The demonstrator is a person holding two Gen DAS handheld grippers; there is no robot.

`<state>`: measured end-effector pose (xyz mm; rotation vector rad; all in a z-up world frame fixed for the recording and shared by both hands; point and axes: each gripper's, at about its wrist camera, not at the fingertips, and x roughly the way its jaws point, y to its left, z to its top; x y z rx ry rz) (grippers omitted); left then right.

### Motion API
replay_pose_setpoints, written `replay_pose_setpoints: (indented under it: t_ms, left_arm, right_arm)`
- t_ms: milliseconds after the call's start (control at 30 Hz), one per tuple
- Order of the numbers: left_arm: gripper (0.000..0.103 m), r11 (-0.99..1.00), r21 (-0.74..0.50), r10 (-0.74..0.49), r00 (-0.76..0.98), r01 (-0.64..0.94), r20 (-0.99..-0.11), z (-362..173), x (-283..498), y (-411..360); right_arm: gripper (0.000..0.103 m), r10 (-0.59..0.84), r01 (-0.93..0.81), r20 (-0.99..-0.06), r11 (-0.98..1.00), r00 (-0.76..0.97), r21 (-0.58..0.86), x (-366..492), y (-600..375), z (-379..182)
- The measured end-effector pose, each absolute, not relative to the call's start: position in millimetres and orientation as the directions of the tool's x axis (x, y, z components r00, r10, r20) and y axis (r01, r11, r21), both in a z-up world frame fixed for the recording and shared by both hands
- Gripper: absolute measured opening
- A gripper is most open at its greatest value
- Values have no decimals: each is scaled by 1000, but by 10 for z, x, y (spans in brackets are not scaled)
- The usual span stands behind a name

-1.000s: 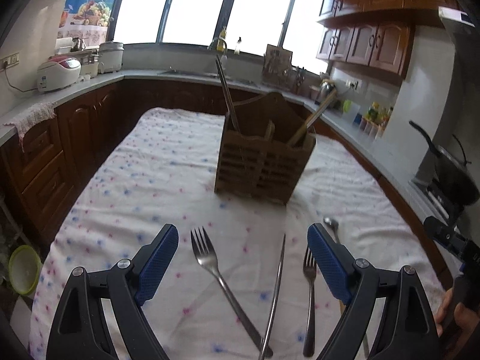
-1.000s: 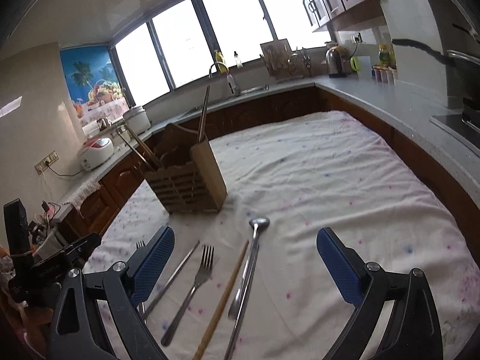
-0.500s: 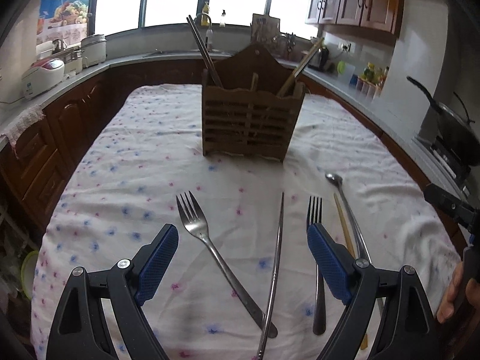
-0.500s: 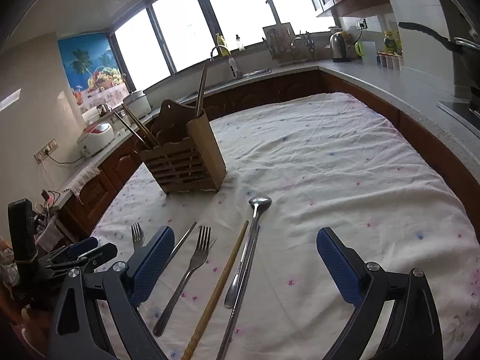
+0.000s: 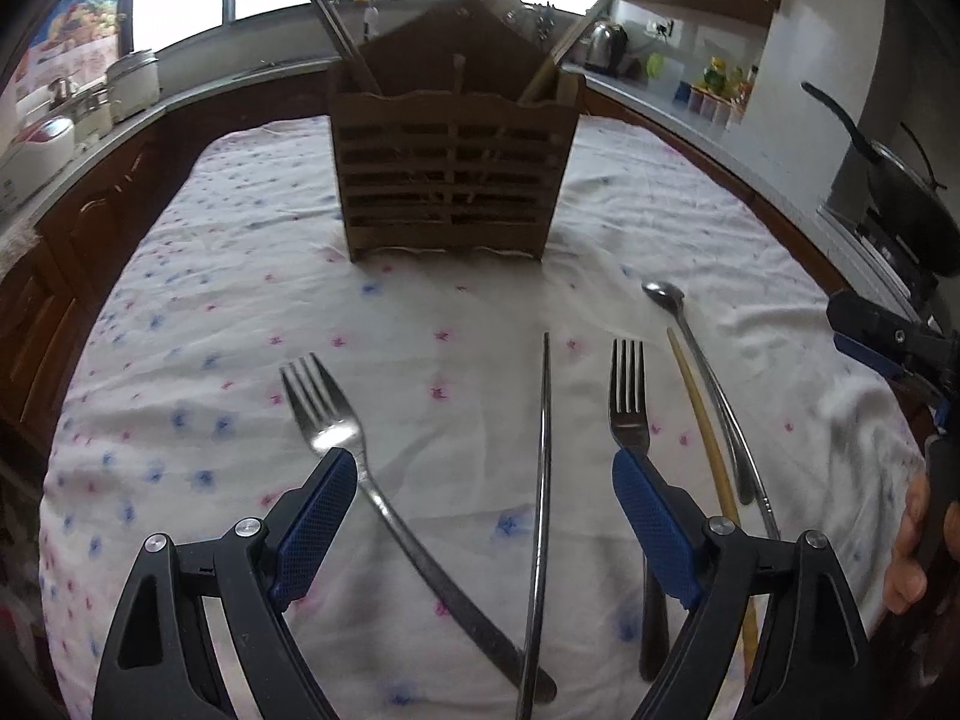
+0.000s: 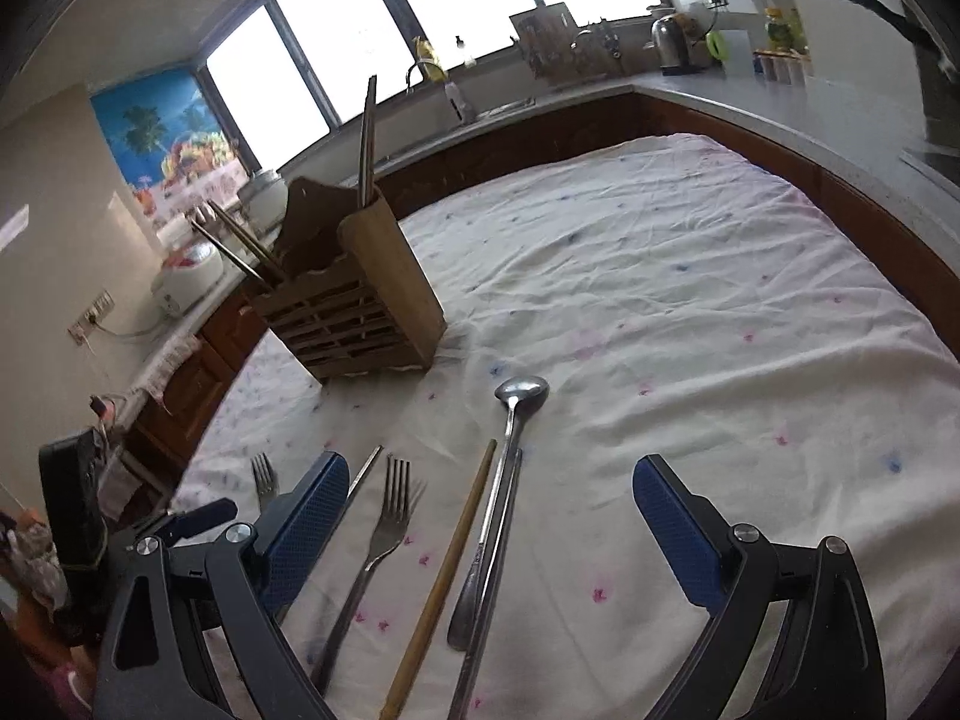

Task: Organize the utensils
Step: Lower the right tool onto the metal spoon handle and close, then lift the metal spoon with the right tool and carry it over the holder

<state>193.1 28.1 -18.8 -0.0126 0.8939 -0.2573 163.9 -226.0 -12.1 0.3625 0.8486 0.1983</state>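
Observation:
A wooden slatted utensil holder (image 5: 450, 174) stands upright on the tablecloth (image 5: 198, 324), with chopsticks in it; it also shows in the right wrist view (image 6: 360, 312). Before it lie a fork (image 5: 336, 432), a metal chopstick (image 5: 543, 468), a second fork (image 5: 627, 402), a wooden chopstick (image 5: 702, 420) and a long spoon (image 5: 690, 336). My left gripper (image 5: 483, 486) is open and empty, low over the left fork and the metal chopstick. My right gripper (image 6: 489, 504) is open and empty, over the second fork (image 6: 390, 516), wooden chopstick (image 6: 456, 546) and spoon (image 6: 510, 420).
Kitchen counters ring the table, with rice cookers (image 5: 36, 144) on the left, a kettle (image 6: 672, 42) at the back and a black pan (image 5: 900, 180) on the stove to the right. The right gripper shows at the left view's right edge (image 5: 888, 342).
Both grippers have moved forward and lower toward the utensils. The holder and the utensils look larger and nearer. Both stay open and empty.

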Motion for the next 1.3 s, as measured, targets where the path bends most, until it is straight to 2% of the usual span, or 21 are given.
replay_pose_setpoints:
  t_ms: [67, 167, 233, 300, 367, 433, 533, 600, 800, 867, 967, 1067, 1167, 1300]
  left_arm:
    - [73, 967, -112, -229, 586, 229, -778, -230, 2007, 236]
    - [63, 963, -114, -236, 563, 244, -792, -301, 2112, 173]
    - [59, 961, -114, -239, 549, 253, -801, -345, 2185, 137]
    - [59, 959, -115, -243, 541, 259, -805, -371, 2234, 104]
    - [53, 957, -113, -244, 529, 268, -813, -400, 2297, 62]
    - [49, 953, -114, -248, 508, 280, -825, -444, 2380, 19]
    - [36, 951, -110, -242, 475, 289, -846, -516, 2494, -41]
    - [34, 948, -95, -236, 468, 304, -852, -542, 2558, -93]
    - [30, 923, 2, -187, 456, 384, -870, -592, 2694, -336]
    - [16, 909, 3, -199, 439, 418, -876, -600, 2729, -409]
    - [5, 888, 20, -204, 431, 460, -879, -620, 2768, -508]
    - [3, 882, 31, -204, 440, 471, -874, -641, 2776, -545]
    - [3, 891, -31, -248, 428, 453, -869, -654, 2803, -452]
    - [4, 899, -75, -266, 402, 432, -876, -626, 2801, -333]
  right_arm:
    - [96, 305, -41, -703, 930, 642, 366, 1693, -2215, -142]
    - [95, 310, -57, -717, 934, 625, 354, 1790, -2168, -193]
    - [89, 313, -66, -732, 936, 605, 346, 1884, -2122, -250]
    - [76, 312, -73, -753, 940, 580, 334, 1980, -2080, -314]
    - [68, 316, -72, -774, 940, 549, 333, 2076, -2050, -394]
    - [65, 314, -65, -795, 942, 519, 330, 2186, -2026, -486]
    - [56, 298, -59, -814, 949, 499, 311, 2293, -2015, -564]
    - [48, 295, -54, -826, 950, 481, 308, 2365, -2013, -626]
    - [41, 289, -56, -835, 953, 469, 298, 2453, -2008, -697]
    - [39, 278, -59, -837, 957, 471, 285, 2465, -1990, -705]
    - [39, 264, -65, -839, 962, 475, 265, 2494, -1942, -711]
    - [36, 251, -70, -842, 966, 478, 248, 2499, -1926, -711]
    - [23, 232, -59, -847, 971, 478, 232, 2497, -1947, -715]
    - [22, 252, -57, -844, 965, 473, 257, 2502, -1993, -718]
